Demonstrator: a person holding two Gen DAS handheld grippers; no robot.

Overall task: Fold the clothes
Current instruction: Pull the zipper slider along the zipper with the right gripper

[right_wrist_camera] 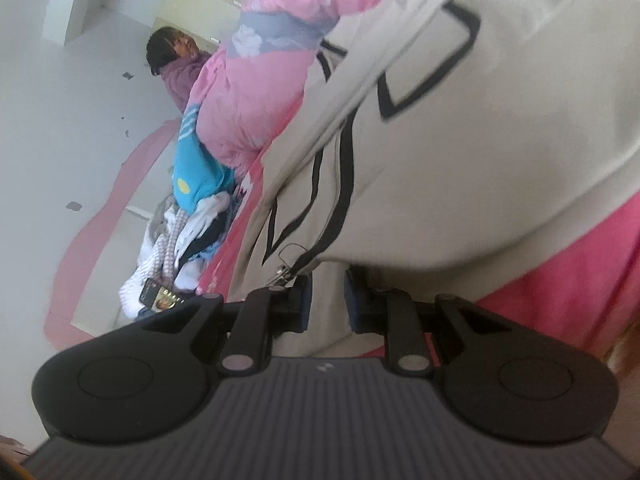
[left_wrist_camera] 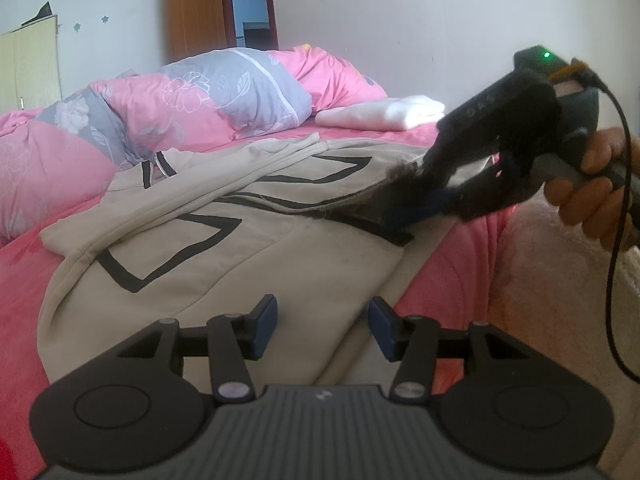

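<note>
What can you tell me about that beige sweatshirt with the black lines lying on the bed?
The sweatshirt is beige, of thick soft cloth, printed with black outlined diamond shapes and stripes. It lies spread, partly folded and creased, on the pink bedsheet, its far edge near the pink and grey quilt. The right gripper has its blue-padded fingers closed on one edge, lifting it; a metal zipper pull shows there. The left gripper hangs open above its near part, not touching it.
</note>
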